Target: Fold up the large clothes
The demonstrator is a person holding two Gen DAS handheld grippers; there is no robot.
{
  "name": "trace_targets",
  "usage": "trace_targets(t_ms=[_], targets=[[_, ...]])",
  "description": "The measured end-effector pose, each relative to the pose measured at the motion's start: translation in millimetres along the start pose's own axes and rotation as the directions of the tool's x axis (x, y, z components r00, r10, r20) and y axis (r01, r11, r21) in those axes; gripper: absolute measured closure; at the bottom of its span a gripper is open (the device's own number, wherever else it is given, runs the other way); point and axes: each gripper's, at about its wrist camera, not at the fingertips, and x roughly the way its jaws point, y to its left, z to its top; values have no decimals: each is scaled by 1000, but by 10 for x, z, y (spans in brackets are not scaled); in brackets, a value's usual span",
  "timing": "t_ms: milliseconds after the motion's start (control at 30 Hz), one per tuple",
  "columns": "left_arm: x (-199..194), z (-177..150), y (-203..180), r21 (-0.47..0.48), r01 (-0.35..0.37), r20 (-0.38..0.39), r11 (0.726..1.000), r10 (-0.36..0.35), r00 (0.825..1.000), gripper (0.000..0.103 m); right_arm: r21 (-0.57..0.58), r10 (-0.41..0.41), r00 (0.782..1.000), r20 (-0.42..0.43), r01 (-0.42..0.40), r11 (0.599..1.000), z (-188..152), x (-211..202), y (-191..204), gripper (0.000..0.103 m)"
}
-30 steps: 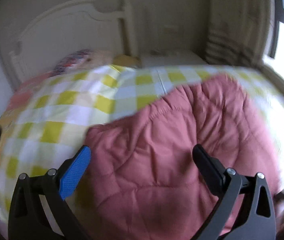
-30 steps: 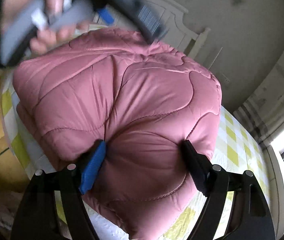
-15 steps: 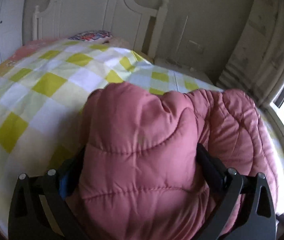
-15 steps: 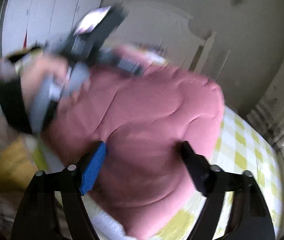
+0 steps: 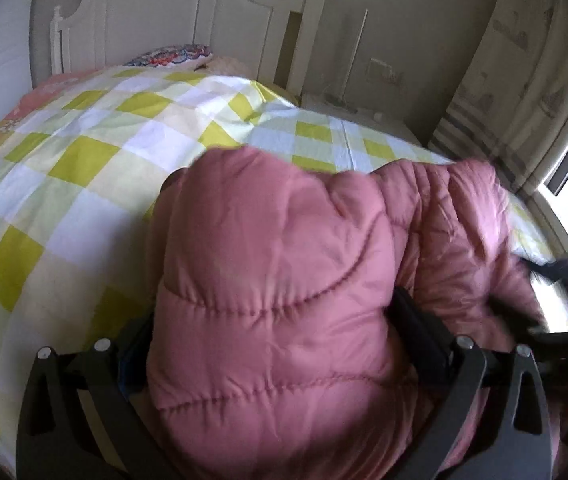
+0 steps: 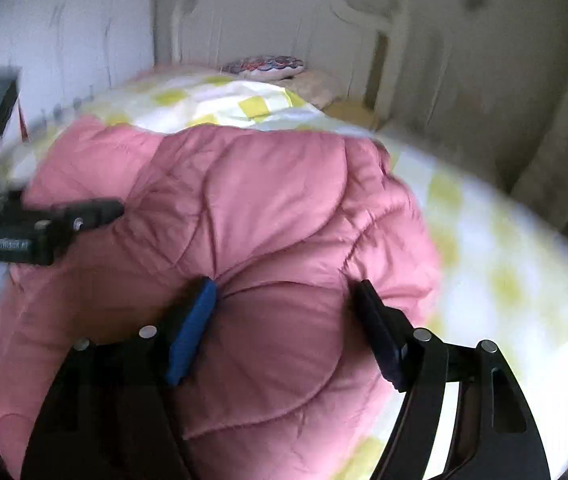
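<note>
Nearest the left wrist camera, the left gripper (image 5: 274,322) has its fingers spread wide around a thick bulge of the pink quilted jacket (image 5: 276,280). The padding fills the whole gap and swells over both fingers, so the blue pad on the left side is almost hidden and only the dark finger on the right shows along the fabric. It appears clamped on that bulge, though the contact itself is covered.

In the right wrist view, the right gripper (image 6: 284,292) also has jacket (image 6: 268,208) between its fingers. The blue pad and the black finger press into a rounded fold, with seams puckering toward each tip. Its jaws stand moderately apart with the padding squeezed between them.

The jacket lies bundled on the bed, on the yellow-and-white checked sheet (image 5: 84,168). Its near lower edge is cut off by both frames, so the overall shape cannot be told. At the left edge of the right view, part of the other tool's black body (image 6: 24,236) pokes in, blurred. A dark blurred shape sits at the right edge of the left view, too smeared to name.

Farther back, a patterned pillow (image 5: 174,56) rests near the white headboard (image 5: 188,12). A curtain (image 5: 524,80) hangs at the far right.
</note>
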Motion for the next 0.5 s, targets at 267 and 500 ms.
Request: trace_targets(t_ms=[267, 500], targets=[[-15, -33, -41, 23, -17, 18, 1000, 16, 1000, 2, -52, -112, 992, 49, 115, 992, 697, -294, -22, 32], [-22, -39, -38, 23, -20, 25, 1000, 20, 999, 2, -9, -134, 979, -153, 134, 991, 901, 556, -236, 31]])
